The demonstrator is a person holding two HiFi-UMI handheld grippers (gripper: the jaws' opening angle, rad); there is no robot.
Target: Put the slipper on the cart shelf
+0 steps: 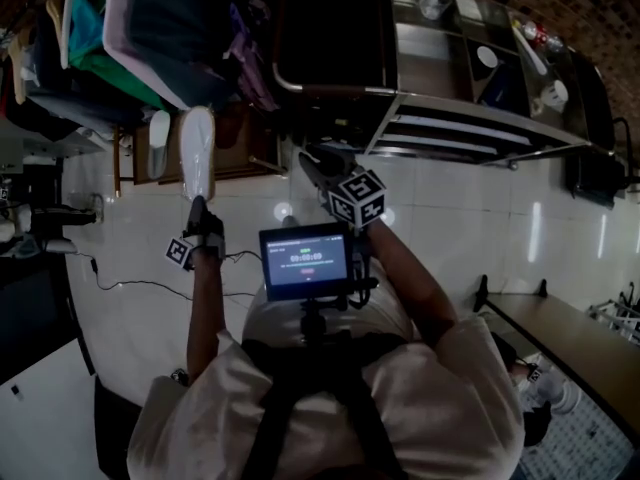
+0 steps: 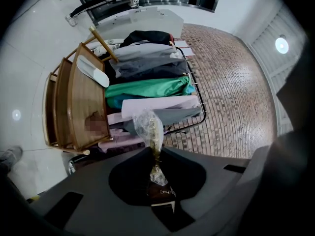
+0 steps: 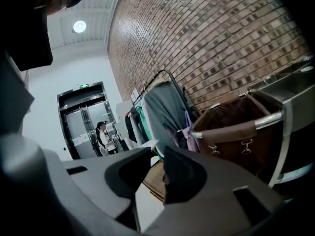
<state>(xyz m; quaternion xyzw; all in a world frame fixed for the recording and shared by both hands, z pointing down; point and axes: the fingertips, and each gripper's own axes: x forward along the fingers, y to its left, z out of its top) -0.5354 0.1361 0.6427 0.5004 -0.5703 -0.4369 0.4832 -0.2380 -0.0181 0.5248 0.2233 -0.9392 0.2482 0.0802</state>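
Observation:
A white slipper (image 1: 197,153) in a clear plastic wrap sticks out ahead of my left gripper (image 1: 198,206), which is shut on its near end. In the left gripper view the wrapped slipper (image 2: 149,128) shows edge-on, pinched between the jaws of the left gripper (image 2: 156,181). A second white slipper (image 1: 158,143) lies on a wooden rack (image 2: 83,107), where it shows as a pale oval (image 2: 93,72). The cart (image 1: 470,118) with metal shelves stands ahead to the right. My right gripper (image 1: 312,163) hangs over the floor near the cart, open and holding nothing (image 3: 147,176).
A rail of hanging clothes (image 1: 120,28) (image 2: 152,77) stands beside the wooden rack. The cart carries a brown laundry bag (image 1: 330,38) (image 3: 246,132). A cable (image 1: 130,286) runs over the white tiled floor. A person (image 3: 104,136) stands far off by lift doors.

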